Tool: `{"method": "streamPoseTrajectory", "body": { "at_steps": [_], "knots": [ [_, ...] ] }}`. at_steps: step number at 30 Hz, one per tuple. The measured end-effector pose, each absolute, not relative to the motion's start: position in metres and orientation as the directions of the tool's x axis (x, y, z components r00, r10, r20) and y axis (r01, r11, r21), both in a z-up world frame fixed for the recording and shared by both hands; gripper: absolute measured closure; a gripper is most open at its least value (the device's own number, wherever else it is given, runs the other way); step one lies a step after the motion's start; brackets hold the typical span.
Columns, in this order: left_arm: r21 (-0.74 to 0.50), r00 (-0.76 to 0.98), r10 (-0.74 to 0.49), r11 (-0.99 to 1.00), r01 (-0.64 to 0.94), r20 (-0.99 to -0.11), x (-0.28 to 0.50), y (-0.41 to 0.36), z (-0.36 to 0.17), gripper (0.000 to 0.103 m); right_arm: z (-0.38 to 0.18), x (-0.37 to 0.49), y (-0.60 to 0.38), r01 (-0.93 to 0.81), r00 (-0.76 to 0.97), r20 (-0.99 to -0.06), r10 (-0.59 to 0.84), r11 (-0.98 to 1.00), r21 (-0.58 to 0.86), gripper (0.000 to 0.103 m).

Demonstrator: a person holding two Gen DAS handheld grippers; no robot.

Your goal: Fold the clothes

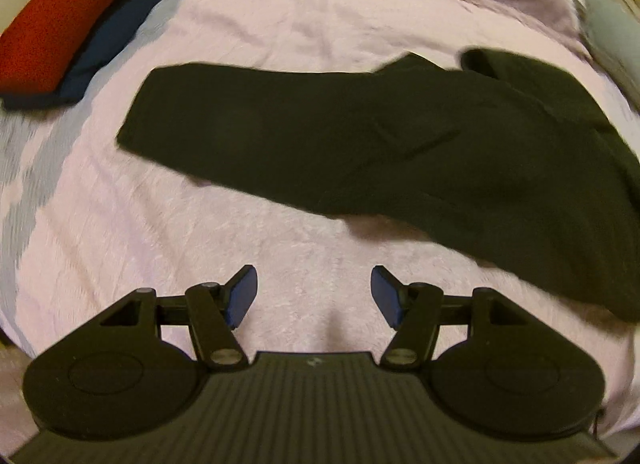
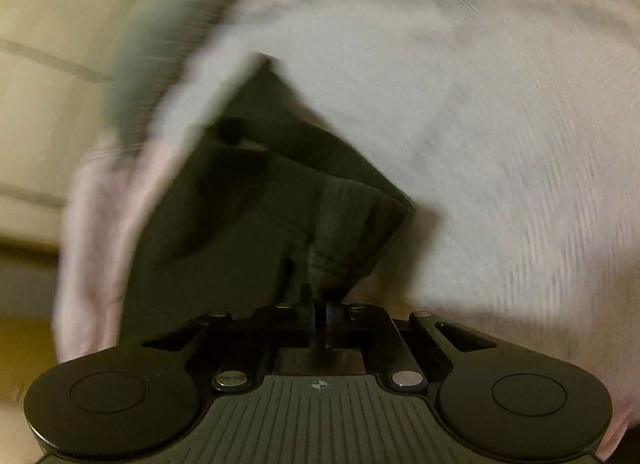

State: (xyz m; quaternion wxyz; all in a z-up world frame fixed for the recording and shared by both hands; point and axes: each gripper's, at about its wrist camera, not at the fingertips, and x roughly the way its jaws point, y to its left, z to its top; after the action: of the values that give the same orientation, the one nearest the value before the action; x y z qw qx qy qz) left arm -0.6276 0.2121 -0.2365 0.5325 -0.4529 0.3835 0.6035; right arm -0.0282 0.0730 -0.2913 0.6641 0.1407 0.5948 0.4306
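- Black garment (image 1: 360,143) lies flat on the pink bedspread (image 1: 280,23), long axis left to right across the left wrist view, slightly lower at the right
- Left end is a squared-off edge; right end is bulkier, with a rounded dark fold at the far right and cloth running off toward the near right
- Right wrist view: the same black garment (image 2: 256,199) rises from the jaws as a bunched ridge, tapering to a corner at the far end; heavy blur
- Left gripper (image 1: 314,294) hangs over bare bedspread on the near side of the garment, pointing steeply down; blue pads (image 1: 242,296) wide apart, nothing between them, no contact with the cloth
- Right gripper (image 2: 320,304) is angled down toward the bed, fingers drawn together and clamped on a pinch of the black fabric
- Far left: red folded item (image 1: 68,11) lying on a dark blue folded item (image 1: 116,43), well apart from the garment
- Far right: pale grey-green cushion or pillow (image 1: 612,27) at the bed edge, near the garment's right end
- Nothing lies between the left gripper and the garment's near edge
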Motion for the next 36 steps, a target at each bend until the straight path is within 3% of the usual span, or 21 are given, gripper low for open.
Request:
{"method": "streamPoseTrajectory", "body": {
  "at_steps": [2,6,10,12,14,24,31,36],
  "knots": [
    [-0.044,-0.017,0.308,-0.188,-0.981,-0.951,-0.643,0.213,-0.235,0.044,-0.261,-0.006,0.050,-0.478,-0.075,-0.606,0.792,0.505,0.719,0.101],
    [-0.066,-0.032,0.315,-0.295,-0.953,-0.949,-0.670,0.217,-0.242,0.044,-0.260,0.046,0.021,-0.478,0.079,-0.770,0.633,0.702,0.528,0.100],
    [-0.077,-0.045,0.288,-0.400,-0.913,-0.956,-0.690,0.220,-0.260,0.044,-0.300,0.050,0.018,-0.359,0.011,-0.866,0.500,0.811,0.463,0.095],
    [-0.102,-0.035,0.294,-0.437,-0.893,-0.955,-0.698,0.223,-0.267,0.044,-0.306,0.043,0.011,-0.323,0.038,-0.864,0.502,0.824,0.465,0.082],
    [-0.121,-0.027,0.302,-0.461,-0.879,-0.953,-0.705,0.227,-0.274,0.044,-0.311,0.038,0.008,-0.283,0.049,-0.859,0.510,0.832,0.477,0.063],
    [-0.137,-0.059,0.325,-0.546,-0.827,-0.944,-0.724,0.263,-0.317,0.044,-0.322,0.042,0.001,-0.175,0.043,-0.833,0.552,0.825,0.537,0.062],
    [-0.185,-0.040,0.349,-0.586,-0.789,-0.936,-0.747,0.270,-0.319,0.046,-0.323,0.039,0.002,-0.192,0.051,-0.833,0.551,0.824,0.533,0.062],
    [-0.096,-0.097,0.349,-0.496,-0.863,-0.932,-0.765,0.278,-0.307,0.046,-0.323,0.036,0.003,-0.224,0.059,-0.837,0.544,0.824,0.521,0.062]
  ]
}}
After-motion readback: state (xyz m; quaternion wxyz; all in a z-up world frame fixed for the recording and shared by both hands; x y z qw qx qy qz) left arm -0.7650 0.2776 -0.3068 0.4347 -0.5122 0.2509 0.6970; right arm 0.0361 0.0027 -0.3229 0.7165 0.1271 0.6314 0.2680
